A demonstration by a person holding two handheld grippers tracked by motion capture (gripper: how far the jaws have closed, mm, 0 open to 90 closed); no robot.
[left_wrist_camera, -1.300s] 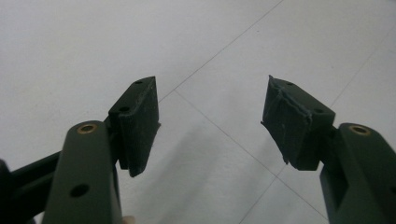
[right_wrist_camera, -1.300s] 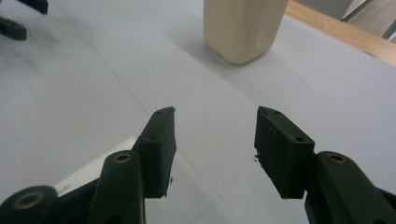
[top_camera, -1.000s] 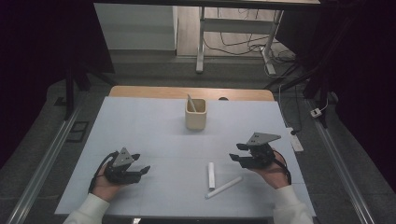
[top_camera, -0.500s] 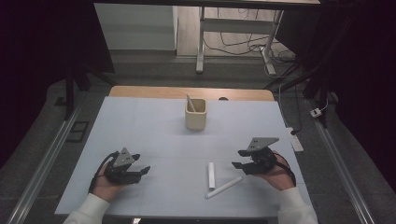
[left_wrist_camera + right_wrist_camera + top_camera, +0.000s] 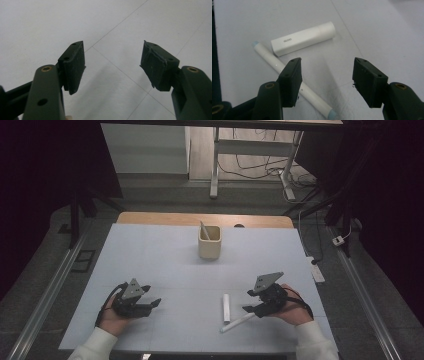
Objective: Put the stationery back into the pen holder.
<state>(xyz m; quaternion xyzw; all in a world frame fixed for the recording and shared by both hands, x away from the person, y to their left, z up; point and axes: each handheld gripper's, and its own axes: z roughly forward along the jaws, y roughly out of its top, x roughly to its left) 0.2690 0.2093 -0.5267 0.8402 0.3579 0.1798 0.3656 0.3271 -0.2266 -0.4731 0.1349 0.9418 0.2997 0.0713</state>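
— Pale blue-white table [image 5: 150, 250] in a dark room, with cables on the floor behind it. What lies on it?

— At the far middle stands a beige cup [image 5: 209, 242] with one stick [image 5: 204, 230] leaning inside. Near the right side lie two white things: a short glue stick [image 5: 226, 307] and a long white pen [image 5: 238, 322] with pale blue ends. In the right gripper view the glue stick [image 5: 303, 38] lies just beyond the pen [image 5: 294, 82]; their ends are close, but I cannot tell if they touch.

— And the right gripper [image 5: 251, 309]?

— It is low over the table, pointing left at the pen. Its jaws have just been opening and now stand wide apart. The pen passes under the left jaw in its own view, not between the pads [image 5: 293, 80], so nothing is gripped.

— Why open so wide?

— I think to have room for straddling the pen before closing. The pen lies slanted to the jaws, so the hand probably must turn or shift a little.

— The left gripper [image 5: 152, 304]?

— It rests near the left side, well apart from everything, jaws open and empty over bare table [image 5: 112, 30]. It seems to wait, keeping out of the way.

— Where would the pen go?

— Probably into the cup, beside the stick already there. This is only my judgement.
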